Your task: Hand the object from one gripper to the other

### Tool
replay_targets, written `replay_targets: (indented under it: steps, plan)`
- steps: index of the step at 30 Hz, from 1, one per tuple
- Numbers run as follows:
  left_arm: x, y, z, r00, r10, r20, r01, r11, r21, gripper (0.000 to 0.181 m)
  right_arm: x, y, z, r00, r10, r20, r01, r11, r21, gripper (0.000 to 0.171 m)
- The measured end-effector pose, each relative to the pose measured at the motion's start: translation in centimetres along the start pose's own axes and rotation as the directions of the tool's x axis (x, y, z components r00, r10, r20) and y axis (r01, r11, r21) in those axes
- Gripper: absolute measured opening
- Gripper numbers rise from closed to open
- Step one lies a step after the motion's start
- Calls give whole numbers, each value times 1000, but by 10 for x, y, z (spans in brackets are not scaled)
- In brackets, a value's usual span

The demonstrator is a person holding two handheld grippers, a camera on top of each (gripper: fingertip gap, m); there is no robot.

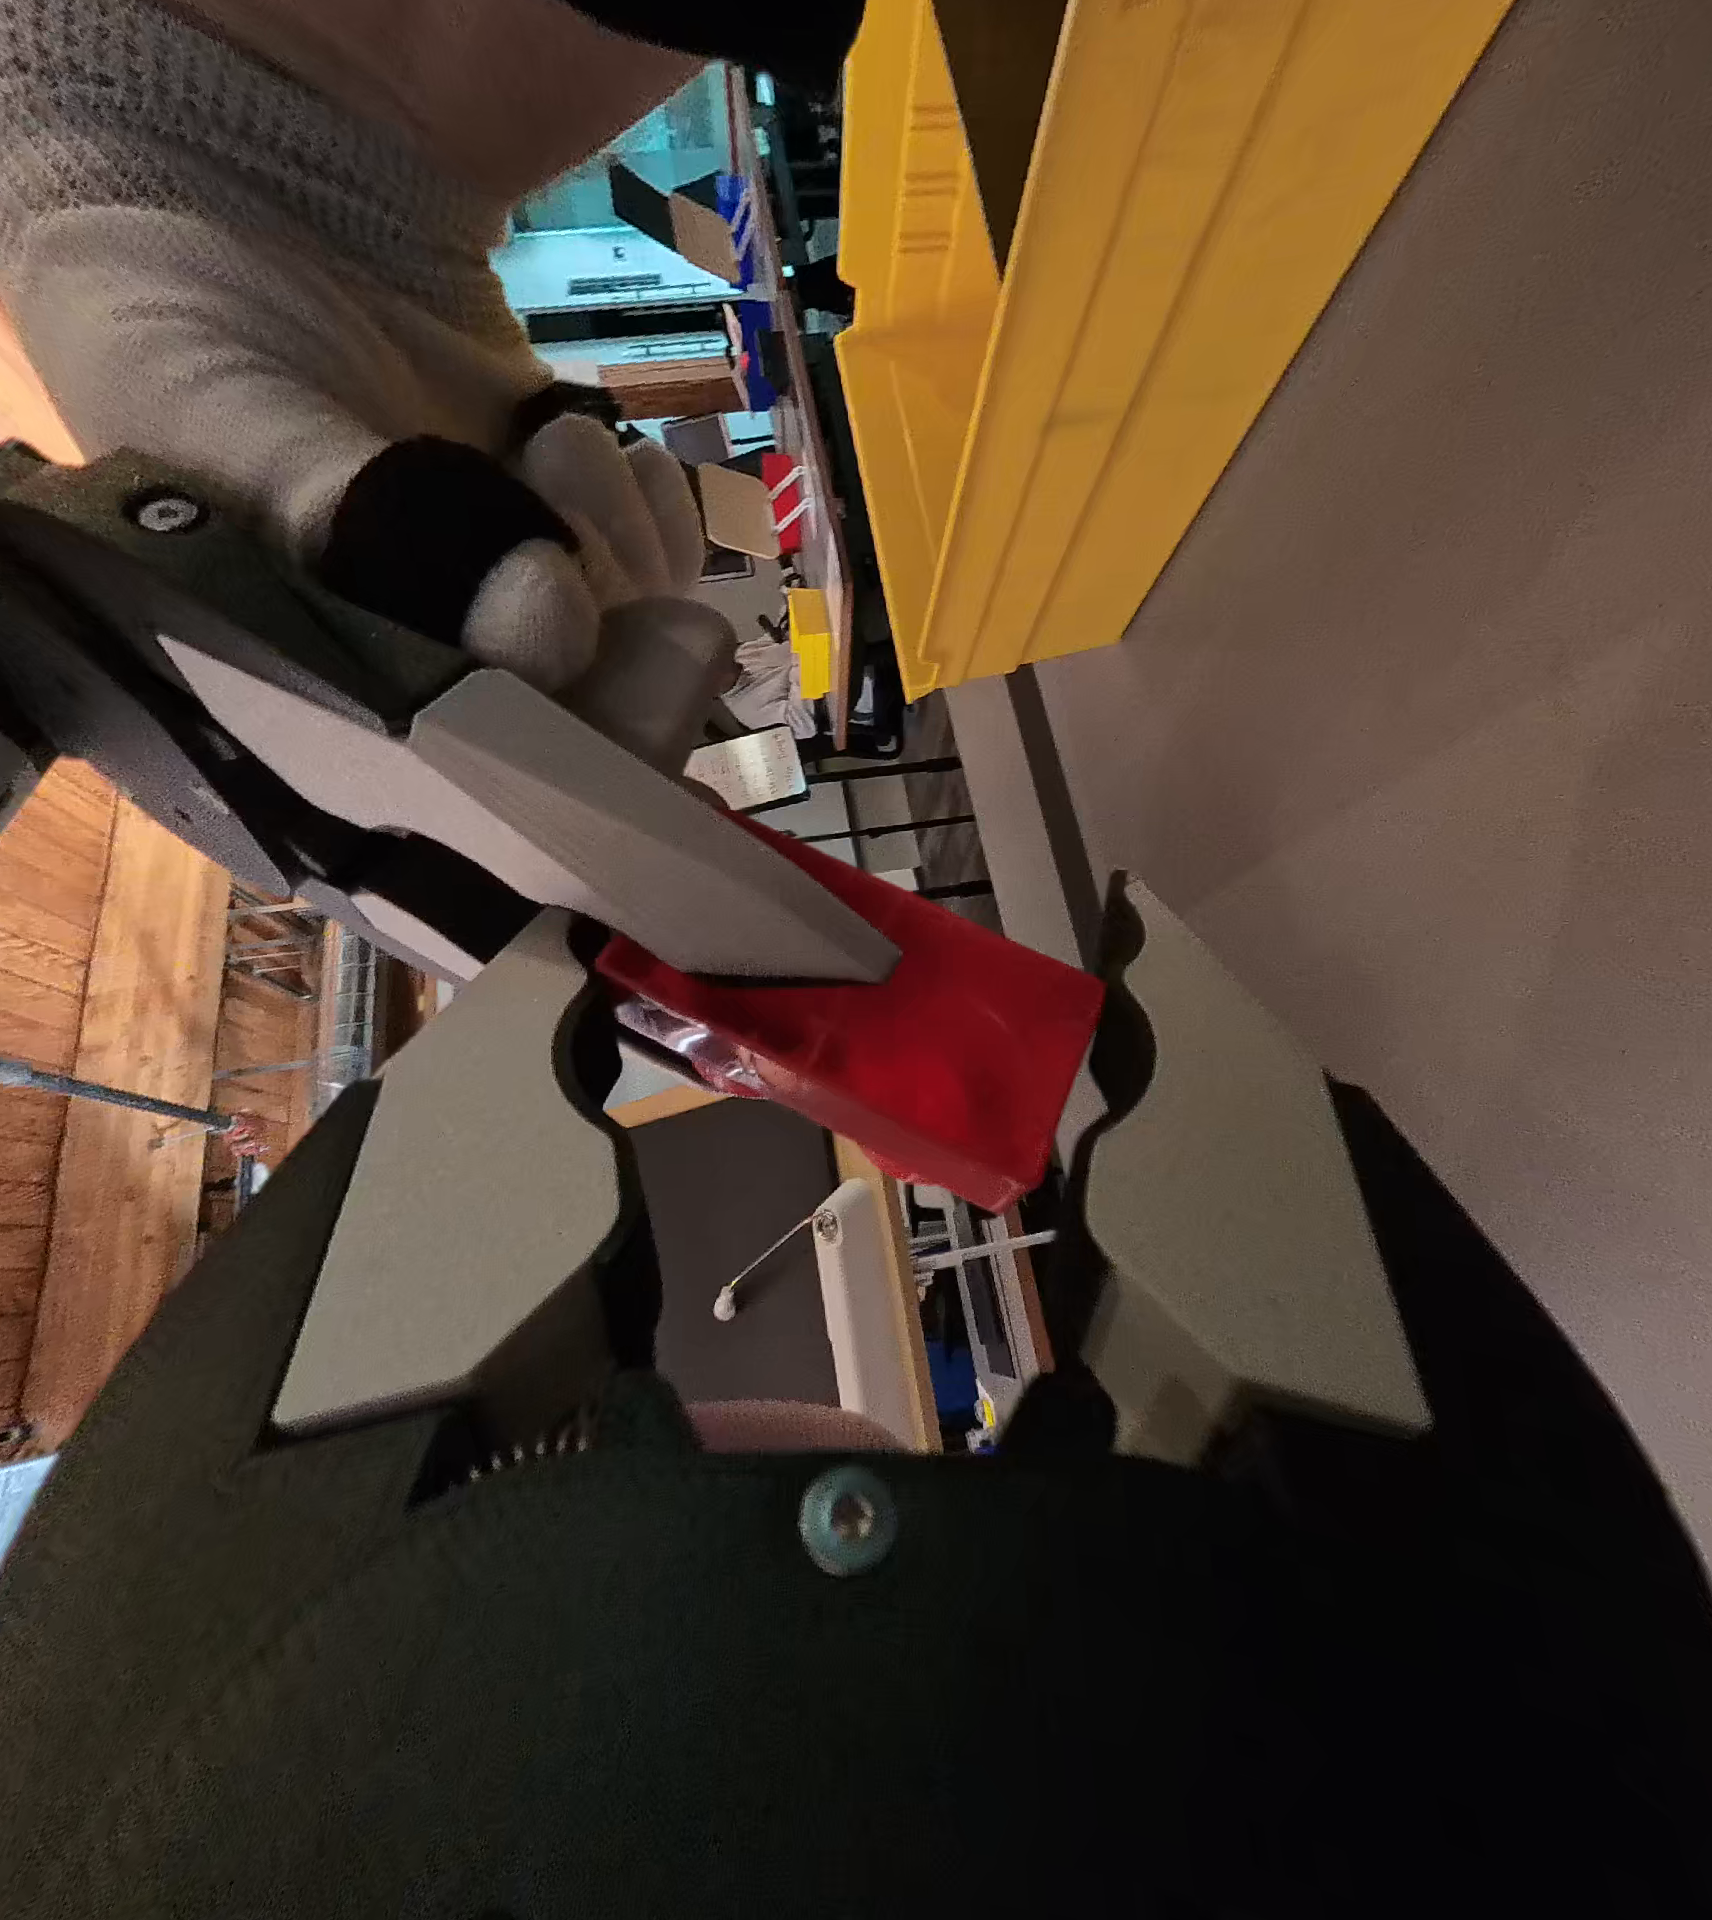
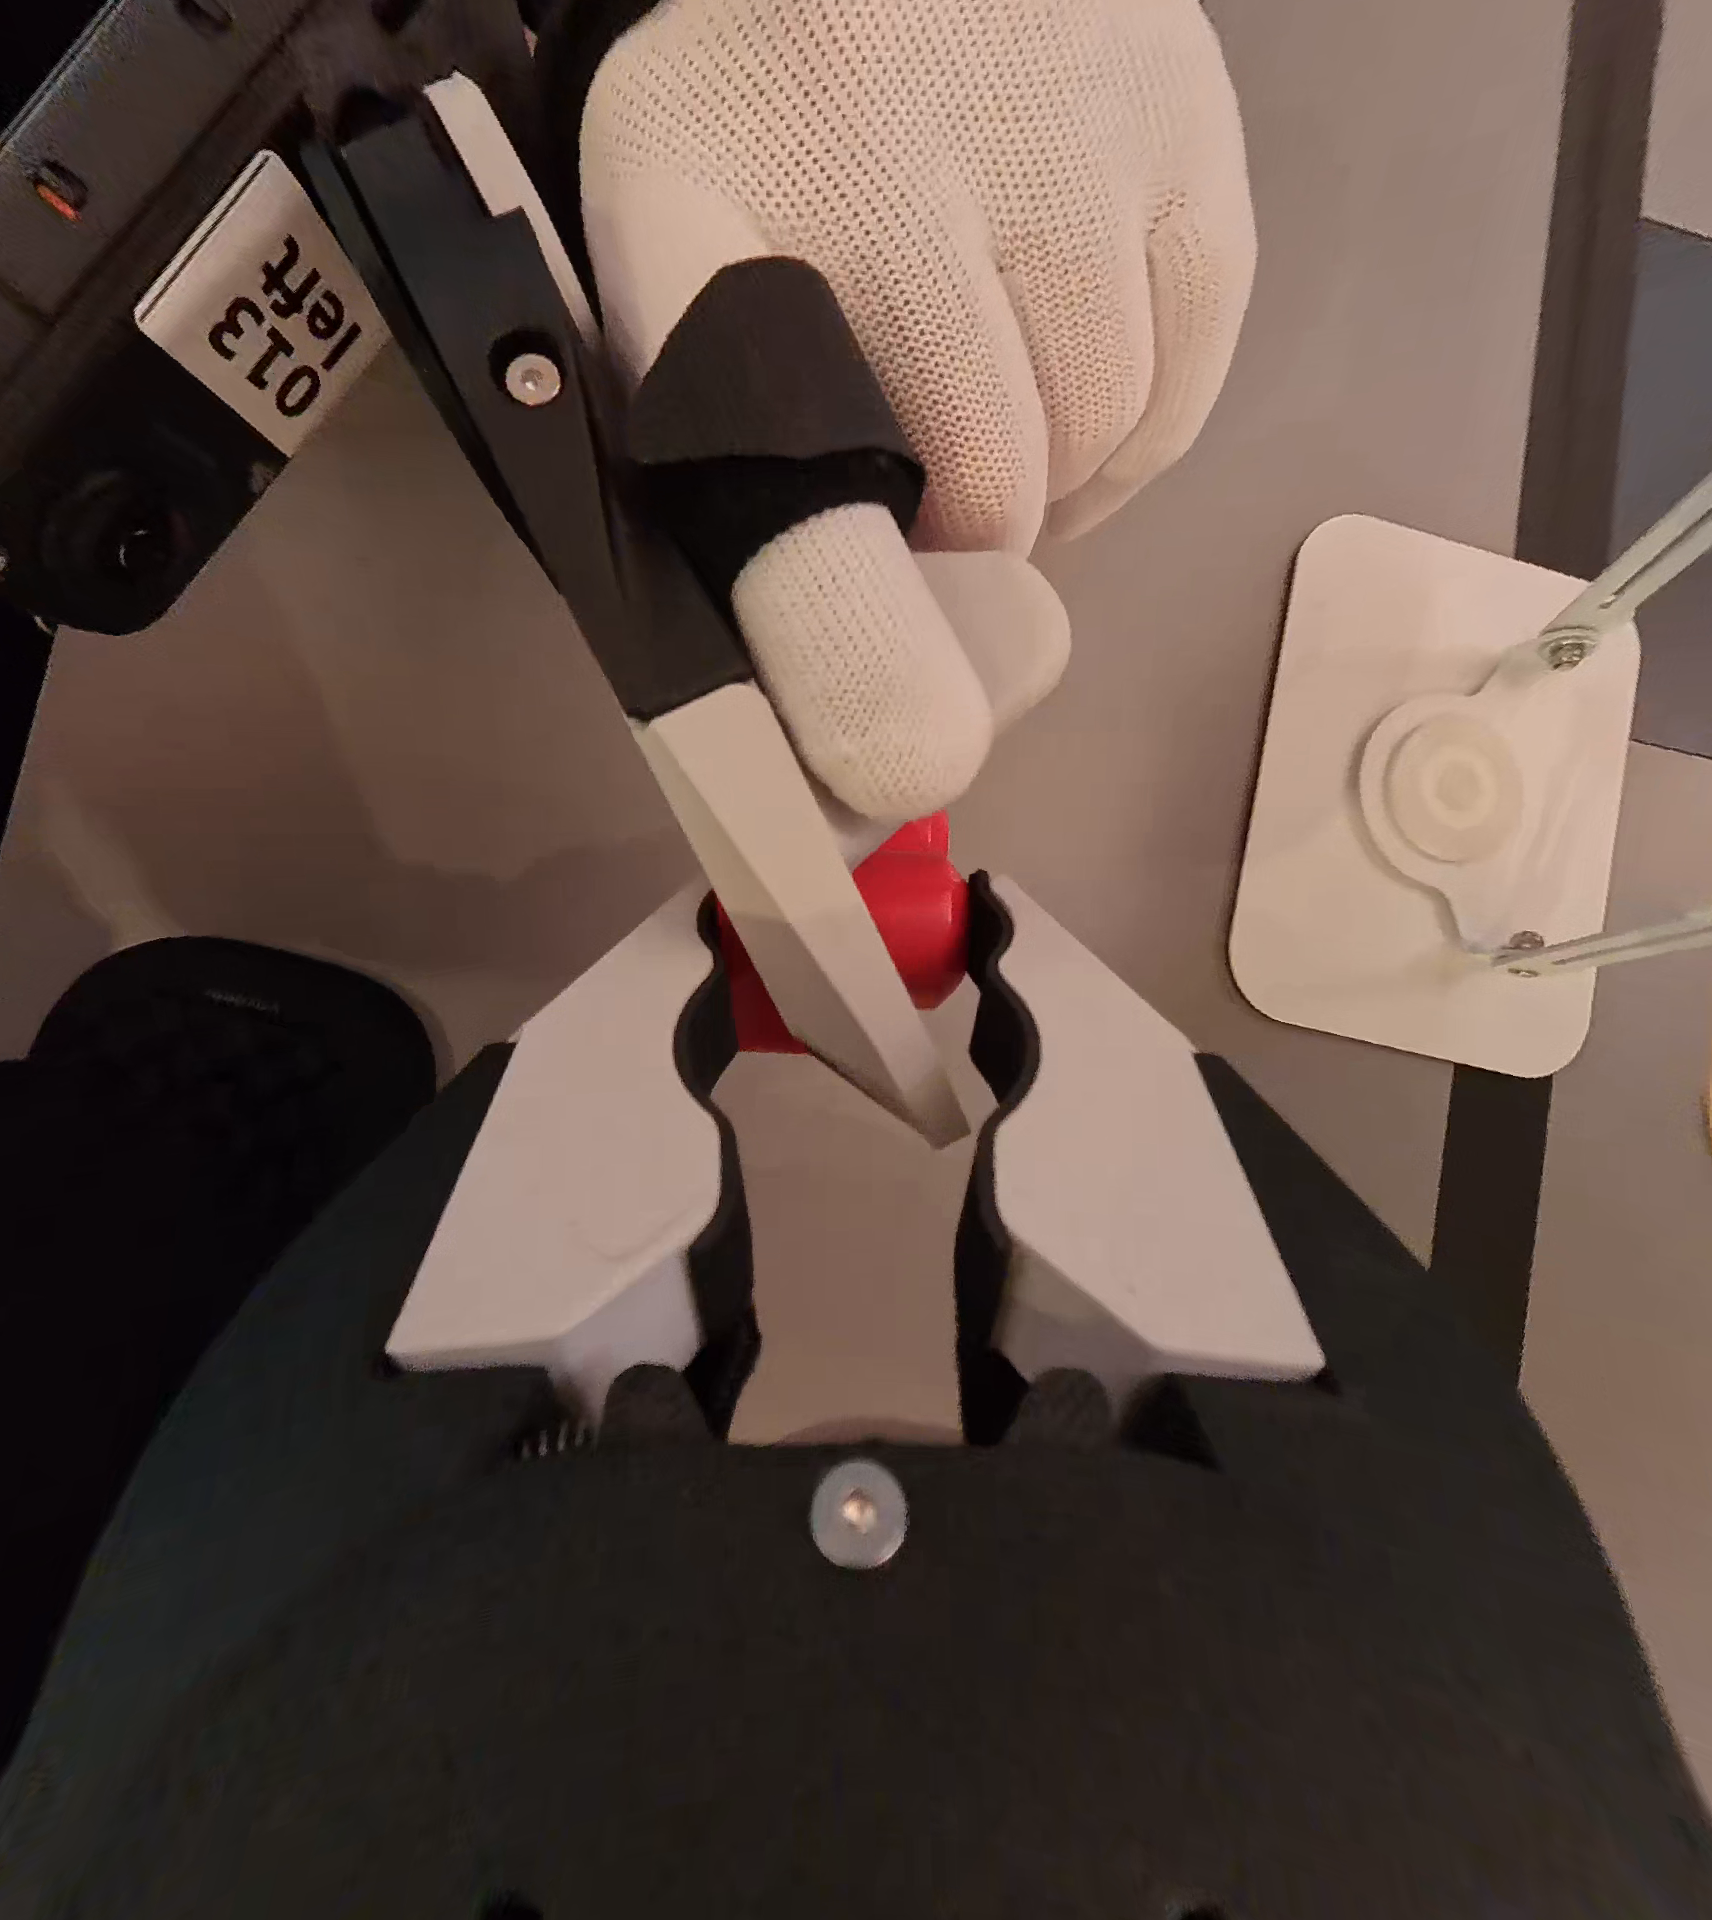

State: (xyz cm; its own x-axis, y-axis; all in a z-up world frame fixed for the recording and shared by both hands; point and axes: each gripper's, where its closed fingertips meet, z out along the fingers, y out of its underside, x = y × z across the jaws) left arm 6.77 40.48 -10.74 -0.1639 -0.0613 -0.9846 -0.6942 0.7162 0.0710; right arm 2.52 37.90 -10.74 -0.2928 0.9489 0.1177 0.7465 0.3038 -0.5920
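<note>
Red plastic fills both sets of tongs at once. The left gripper (image 1: 847,977) has its two pads against opposite ends of the red block (image 1: 935,1060), and the right gripper (image 2: 844,925) has its own pads against the block's sides from a crossing angle. Both look clamped on it, though how firmly either one presses cannot be told. The block hangs in the air between them, clear of the grey tabletop (image 1: 1454,727).

In the right wrist view, one pale finger of the left gripper lies across the block and ends just beside the right gripper's inner pad. The likely trouble lies there: if the giver opens while the two tools are so closely interleaved, its spreading finger may knock the receiver's jaw and twist the block loose. If the receiver holds only the block's edge, the release may let it pivot and drop to the table. Pulling apart before one side lets go would drag the block askew.

Farther out, a white-gloved hand (image 2: 935,260) works the left gripper's handle, and yellow bins (image 1: 1039,364) sit on the table beyond.
</note>
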Motion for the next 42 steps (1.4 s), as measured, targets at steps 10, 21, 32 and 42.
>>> replay_targets:
  steps: [10, 21, 32, 42]
  plan:
    - [-6, 1, -2, 989, -146, 10, 145, 989, 39, 89, 17, -19, -3, 993, -42, -111, 50, 996, 71, 73]
    - [-54, 59, -22, 726, -688, 18, 687, 726, 45, 88, 64, -73, -58, 761, -208, -614, 337, 936, 101, 92]
    - [-65, 102, -42, 177, -966, -190, 984, 170, 53, 87, 63, -93, -57, 620, -360, -698, 428, 900, -84, 78]
    - [-86, 99, -66, -210, -860, -466, 964, -263, 51, 87, 72, -114, -20, 519, -498, -694, 554, 815, -170, 89]
